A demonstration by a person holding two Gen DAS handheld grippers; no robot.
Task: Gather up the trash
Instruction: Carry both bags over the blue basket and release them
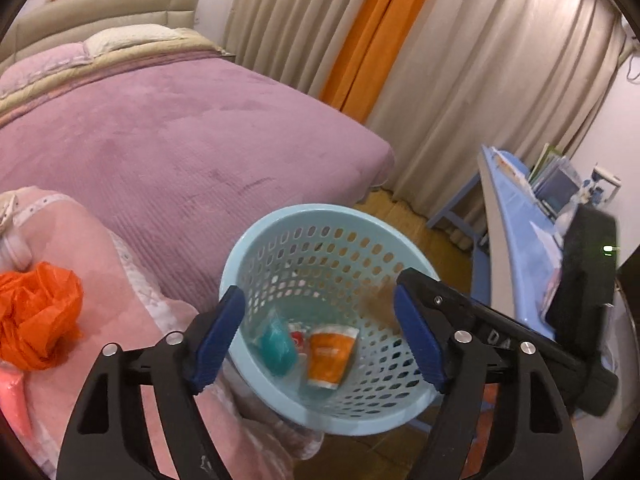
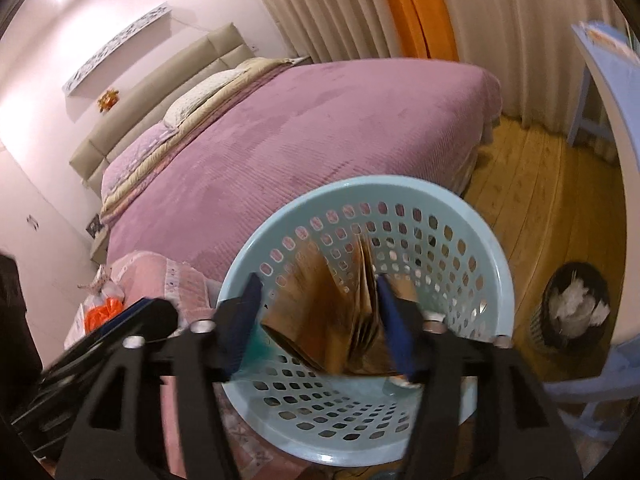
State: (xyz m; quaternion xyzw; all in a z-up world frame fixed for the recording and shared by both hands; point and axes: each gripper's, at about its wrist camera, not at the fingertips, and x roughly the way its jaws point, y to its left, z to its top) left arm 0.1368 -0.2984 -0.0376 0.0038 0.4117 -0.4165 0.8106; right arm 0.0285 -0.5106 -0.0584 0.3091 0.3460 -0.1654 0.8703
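Note:
A light blue perforated basket (image 1: pixel 240 256) stands beside the bed; it also shows in the right wrist view (image 2: pixel 492 256). Inside lie an orange paper cup (image 1: pixel 330 354), a teal packet (image 1: pixel 278 344) and a small red-and-white piece (image 1: pixel 298 337). My left gripper (image 1: pixel 320 336) is open and empty above the basket's near rim. My right gripper (image 2: pixel 316 334) hovers over the basket, jaws apart, with a blurred brown crumpled paper (image 2: pixel 340 316) between them, seemingly loose and dropping. The same brown blur (image 1: pixel 380 304) shows by my left gripper's right finger. An orange plastic bag (image 1: pixel 36 316) lies on the pink blanket.
A purple-covered bed (image 1: pixel 180 140) fills the left and middle. A pink blanket (image 1: pixel 100 280) lies at its near corner. A blue desk (image 1: pixel 516 220) with books stands on the right. A dark wastebin (image 2: pixel 572 308) with white paper stands on the wooden floor (image 2: pixel 540 184).

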